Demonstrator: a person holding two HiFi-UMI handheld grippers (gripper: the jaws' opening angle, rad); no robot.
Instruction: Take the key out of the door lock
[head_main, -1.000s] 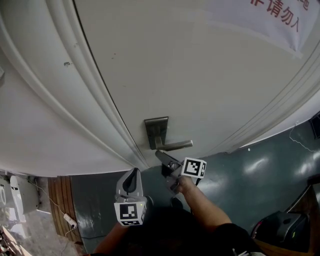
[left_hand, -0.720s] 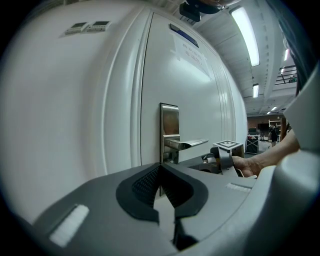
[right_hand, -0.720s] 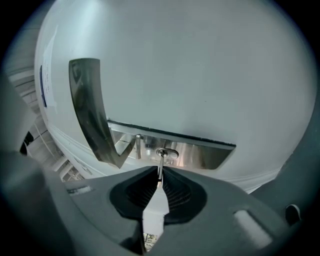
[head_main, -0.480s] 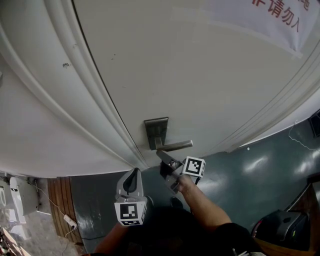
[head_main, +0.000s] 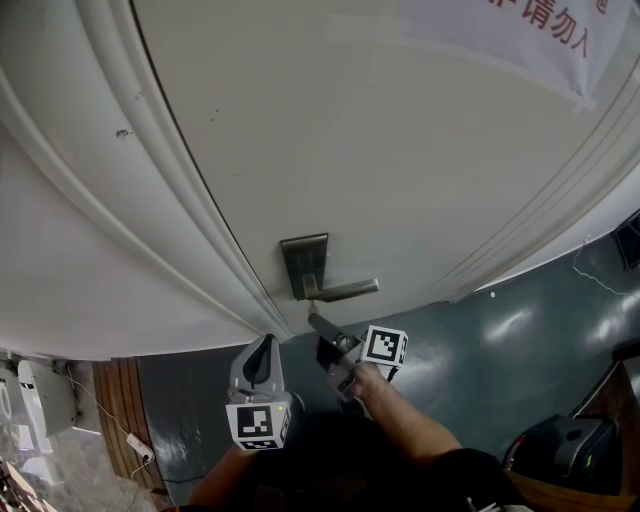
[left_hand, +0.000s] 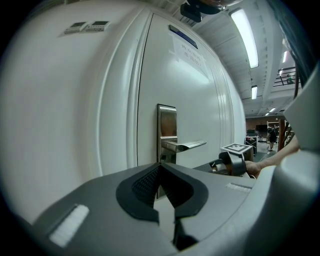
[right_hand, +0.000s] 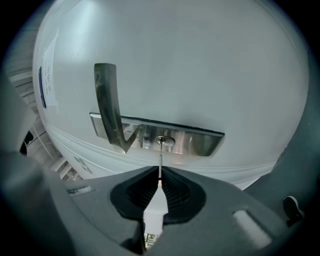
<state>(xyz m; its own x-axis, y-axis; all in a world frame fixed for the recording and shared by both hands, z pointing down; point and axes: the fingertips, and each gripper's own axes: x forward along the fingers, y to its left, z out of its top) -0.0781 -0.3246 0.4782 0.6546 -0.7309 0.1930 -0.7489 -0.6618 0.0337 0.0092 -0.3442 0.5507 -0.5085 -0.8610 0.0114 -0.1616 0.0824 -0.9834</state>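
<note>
My right gripper (head_main: 316, 322) is level with the brushed-metal lock plate (head_main: 303, 264), which sits close to the latch-side edge of the white panelled door (head_main: 350, 150). In the right gripper view, the thin silver key (right_hand: 160, 159) stands straight out of the keyhole in that lock plate (right_hand: 192, 143), in the part of the plate below the brushed-metal lever handle (right_hand: 107, 97). I see the key edge-on, with its outer end running in between the ribbed black pads. The jaws of the right gripper (right_hand: 159, 177) have just been closing, and they now pinch the key's outer end while its blade is seated in the lock. My left gripper (head_main: 264, 348) is held lower and to the left, apart from the door, pointing towards the same plate. In the left gripper view, the jaws of the left gripper (left_hand: 160, 171) are pressed together at the tips with nothing between them. Beyond them I can see the lock plate (left_hand: 166, 122), the lever handle (left_hand: 184, 145) and the right gripper's marker cube (left_hand: 237, 148). A white paper notice with red characters (head_main: 540, 35) is stuck near the door's upper right corner. Dark green floor (head_main: 510, 335) shows below the door's bottom edge.
</note>
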